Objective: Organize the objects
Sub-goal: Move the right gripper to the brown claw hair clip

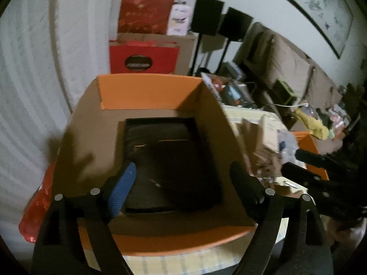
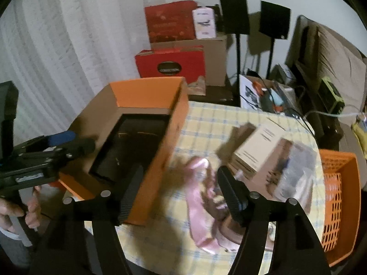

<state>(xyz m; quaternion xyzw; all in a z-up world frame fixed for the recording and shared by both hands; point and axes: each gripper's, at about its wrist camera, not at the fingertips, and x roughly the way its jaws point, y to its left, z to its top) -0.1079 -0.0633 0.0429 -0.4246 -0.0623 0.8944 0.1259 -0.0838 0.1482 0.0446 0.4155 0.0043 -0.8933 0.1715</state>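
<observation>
Apparently both released, left claw (image 1: 181,178) over orange box (image 1: 146,91), right claw (image 2: 180,183) astride its rim, pink cloth (image 2: 201,197) blurred.

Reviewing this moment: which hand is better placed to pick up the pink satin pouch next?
Probably the right. Its tongs are open and the pink pouch lies on the checked cloth between them, while the left tongs hang open over the orange box, away from the pouch.

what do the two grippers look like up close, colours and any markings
Both are black, with long angled arms joined by silver round pivot pins. The left gripper has one blue ribbed finger pad and one black pad. The right gripper has black ribbed pads on both fingers. No cables or lettering are discernible through the blur.
</observation>
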